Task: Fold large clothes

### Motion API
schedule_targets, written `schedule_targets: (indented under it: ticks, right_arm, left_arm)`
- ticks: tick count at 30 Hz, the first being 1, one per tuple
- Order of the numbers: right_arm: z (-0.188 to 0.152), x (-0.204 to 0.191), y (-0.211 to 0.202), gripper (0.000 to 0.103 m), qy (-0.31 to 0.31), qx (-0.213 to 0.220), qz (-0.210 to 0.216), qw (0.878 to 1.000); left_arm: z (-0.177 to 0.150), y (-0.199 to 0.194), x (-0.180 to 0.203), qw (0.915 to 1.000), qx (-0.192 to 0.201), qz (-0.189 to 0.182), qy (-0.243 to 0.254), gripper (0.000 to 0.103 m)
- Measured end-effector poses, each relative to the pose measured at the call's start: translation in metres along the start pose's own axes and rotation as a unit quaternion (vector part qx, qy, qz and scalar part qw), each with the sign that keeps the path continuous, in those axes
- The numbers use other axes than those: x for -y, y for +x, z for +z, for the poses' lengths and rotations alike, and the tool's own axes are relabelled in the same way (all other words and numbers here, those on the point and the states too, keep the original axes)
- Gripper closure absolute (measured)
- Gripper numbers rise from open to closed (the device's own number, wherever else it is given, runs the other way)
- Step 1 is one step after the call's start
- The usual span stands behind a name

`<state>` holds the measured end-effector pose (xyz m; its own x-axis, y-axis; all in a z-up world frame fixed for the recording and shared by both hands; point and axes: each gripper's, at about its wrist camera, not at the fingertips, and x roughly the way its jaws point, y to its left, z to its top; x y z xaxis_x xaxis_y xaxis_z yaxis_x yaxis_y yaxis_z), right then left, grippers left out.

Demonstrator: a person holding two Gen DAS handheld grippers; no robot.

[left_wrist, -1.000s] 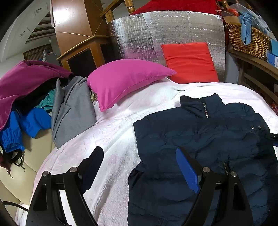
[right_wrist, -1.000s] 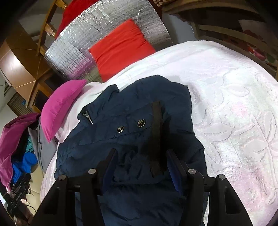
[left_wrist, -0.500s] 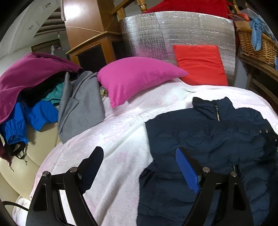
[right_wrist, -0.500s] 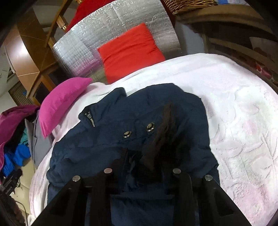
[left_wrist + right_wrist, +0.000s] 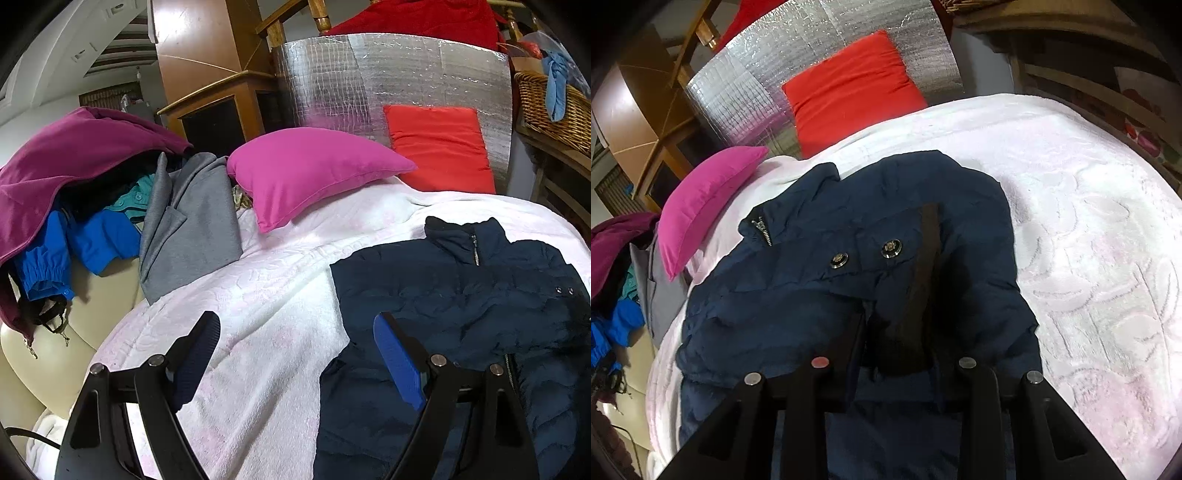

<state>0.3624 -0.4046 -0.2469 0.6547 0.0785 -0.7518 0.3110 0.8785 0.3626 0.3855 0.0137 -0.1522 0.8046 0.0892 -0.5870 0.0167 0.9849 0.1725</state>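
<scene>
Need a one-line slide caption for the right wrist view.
Right gripper clamps a fold of the navy puffer jacket on the white blanket.

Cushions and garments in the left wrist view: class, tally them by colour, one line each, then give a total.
Pink cushion: 1
Red cushion: 1
Navy jacket: 1
Grey garment: 1
Maroon garment: 1
Blue garment: 1
Total: 6

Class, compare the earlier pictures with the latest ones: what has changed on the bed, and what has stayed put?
The right claw went from open above the navy padded jacket to closed on a bunched fold of it; its jaws are now opening slightly, the fabric between them. The left claw stayed wide open and empty. The pink cushion and red cushion have not moved.
</scene>
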Motion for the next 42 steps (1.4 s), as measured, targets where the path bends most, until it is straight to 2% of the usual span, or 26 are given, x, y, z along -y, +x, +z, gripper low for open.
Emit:
schedule_targets:
  ticks: [1,3,6,9,10,11,12,14,18,20,21,22,23,25,26,29,31,34,37,42]
  right_arm:
    - [-0.001,0.002,-0.004,0.057,0.003,0.001,0.003,1.0]
    - [0.002,0.008,-0.015,0.046,0.012,0.017,0.009,1.0]
    - [0.018,0.02,-0.028,0.045,0.025,0.046,0.015,0.999]
    - [0.035,0.034,-0.029,0.044,0.042,0.055,0.002,0.998]
    - [0.042,0.04,-0.026,0.042,0.048,0.057,-0.007,0.997]
    - [0.048,0.048,-0.021,0.032,0.058,0.053,-0.013,0.997]
    - [0.053,0.056,-0.015,0.028,0.073,0.045,-0.012,0.996]
    - [0.061,0.072,0.0,0.028,0.111,0.029,0.015,0.993]
    - [0.067,0.074,0.032,0.028,0.127,-0.008,0.038,0.991]
    - [0.065,0.065,0.042,0.028,0.119,-0.02,0.05,0.991]
    - [0.063,0.06,0.043,0.022,0.109,-0.02,0.045,0.993]
    - [0.063,0.052,0.045,0.022,0.09,-0.017,0.031,0.995]
    - [0.061,0.047,0.046,0.022,0.077,-0.014,0.024,0.997]
    - [0.062,0.034,0.047,0.03,0.05,-0.005,0.01,0.999]
    - [0.063,0.031,0.046,0.033,0.047,0.002,0.002,0.999]
    - [0.064,0.04,0.042,0.035,0.07,0.01,0.008,0.998]
    - [0.061,0.047,0.049,0.036,0.086,-0.001,-0.001,0.996]
    - [0.06,0.055,0.044,0.035,0.116,-0.009,0.027,0.993]
    - [0.054,0.058,0.021,0.032,0.127,0.009,0.057,0.99]
    - [0.029,0.059,-0.021,0.031,0.102,0.018,0.074,0.992]
  left_arm:
    - [0.0,0.003,0.0,1.0,-0.006,-0.005,0.0,0.018]
    - [0.0,0.017,0.0,0.9993,-0.031,-0.021,-0.007,0.017]
    - [-0.001,0.05,0.0,0.9943,-0.082,-0.06,-0.032,0.017]
    - [0.001,0.083,0.0,0.9876,-0.113,-0.092,-0.059,0.017]
    - [0.003,0.097,0.001,0.984,-0.124,-0.107,-0.07,0.017]
    - [0.003,0.106,0.003,0.9805,-0.132,-0.122,-0.079,0.017]
    - [0.003,0.114,0.004,0.9767,-0.14,-0.136,-0.089,0.017]
    - [0.002,0.137,0.01,0.9664,-0.167,-0.163,-0.108,0.017]
    - [-0.005,0.166,0.02,0.9541,-0.199,-0.179,-0.134,0.017]
    - [-0.009,0.171,0.025,0.9517,-0.206,-0.183,-0.136,0.017]
    - [-0.01,0.173,0.027,0.9521,-0.208,-0.181,-0.132,0.018]
    - [-0.013,0.175,0.031,0.9528,-0.212,-0.178,-0.124,0.019]
    - [-0.015,0.177,0.031,0.9524,-0.215,-0.179,-0.121,0.022]
    - [-0.018,0.178,0.034,0.948,-0.219,-0.196,-0.122,0.041]
    - [-0.017,0.176,0.033,0.9478,-0.218,-0.199,-0.121,0.045]
    - [-0.015,0.172,0.044,0.9578,-0.21,-0.175,-0.087,0.046]
    - [-0.017,0.172,0.047,0.9568,-0.222,-0.168,-0.084,0.044]
    - [-0.017,0.163,0.043,0.9544,-0.228,-0.171,-0.088,0.043]
    - [-0.02,0.133,0.034,0.961,-0.209,-0.171,-0.061,0.036]
    - [-0.036,0.079,0.014,0.9717,-0.167,-0.167,-0.01,0.031]
